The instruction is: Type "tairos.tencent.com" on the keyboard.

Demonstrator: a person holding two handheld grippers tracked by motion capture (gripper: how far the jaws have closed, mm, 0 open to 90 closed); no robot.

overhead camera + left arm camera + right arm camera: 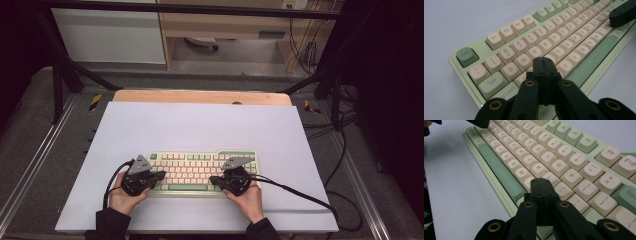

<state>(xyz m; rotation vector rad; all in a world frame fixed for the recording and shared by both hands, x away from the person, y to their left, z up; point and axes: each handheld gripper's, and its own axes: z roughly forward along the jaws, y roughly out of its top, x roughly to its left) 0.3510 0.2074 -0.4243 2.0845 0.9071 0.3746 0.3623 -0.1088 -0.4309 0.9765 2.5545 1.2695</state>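
A pale green keyboard (202, 171) with cream keys lies on the white table sheet, near the front middle. My left gripper (161, 175) is shut and rests over the keyboard's left end; in the left gripper view its closed tips (543, 59) sit above the keys near D and X on the keyboard (529, 47). My right gripper (214, 180) is shut over the right end; in the right gripper view its closed tips (540, 180) hover above the keys just below L on the keyboard (554, 160). Nothing is held between either pair of jaws.
The white sheet (200, 125) covers a wooden tabletop (200, 96). Black cables (300, 192) trail from both grippers toward the front edge. A metal frame (60, 75) and floor cables (345, 125) surround the table.
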